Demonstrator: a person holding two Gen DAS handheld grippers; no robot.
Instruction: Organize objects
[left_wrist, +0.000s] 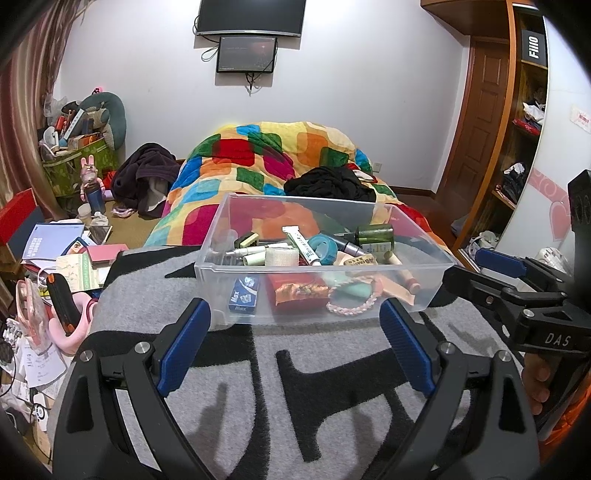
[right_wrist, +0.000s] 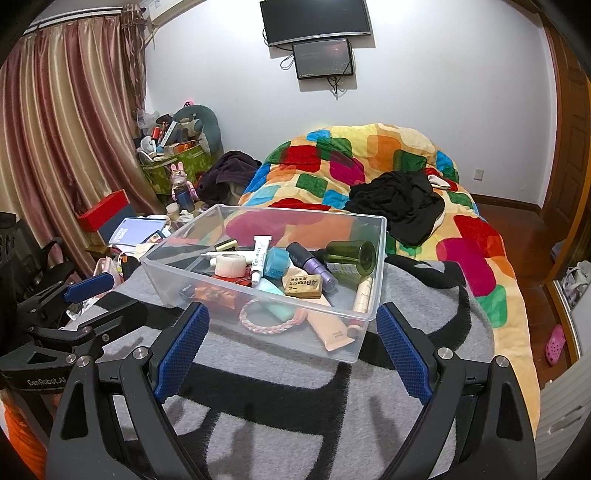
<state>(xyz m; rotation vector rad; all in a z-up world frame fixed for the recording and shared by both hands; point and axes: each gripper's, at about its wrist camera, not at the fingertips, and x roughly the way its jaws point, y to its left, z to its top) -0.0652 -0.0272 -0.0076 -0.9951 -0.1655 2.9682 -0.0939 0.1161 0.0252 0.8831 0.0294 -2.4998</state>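
Both views sit low on the grippers, looking forward and tilted down across a grey-and-black blanket (left_wrist: 332, 387) toward a clear plastic bin (left_wrist: 436, 266) close ahead. The left wrist view faces the bin's long front wall squarely. The right wrist view sees the bin (right_wrist: 162, 273) corner-on from the right. Both share the bin, the colourful quilt (right_wrist: 472, 236) and the wall-mounted screens (left_wrist: 251, 18).

Both views are bright and evenly lit by cool indoor light from above. Soft double shadows of the tools fall on the grey blanket (left_wrist: 332, 387) towards the camera. Fisheye bending curves the curtain (right_wrist: 62, 147) and wardrobe (left_wrist: 517, 129), with black vignette in the corners. Focus is sharp, without blur; faint glare marks the clear bin (right_wrist: 373, 266)
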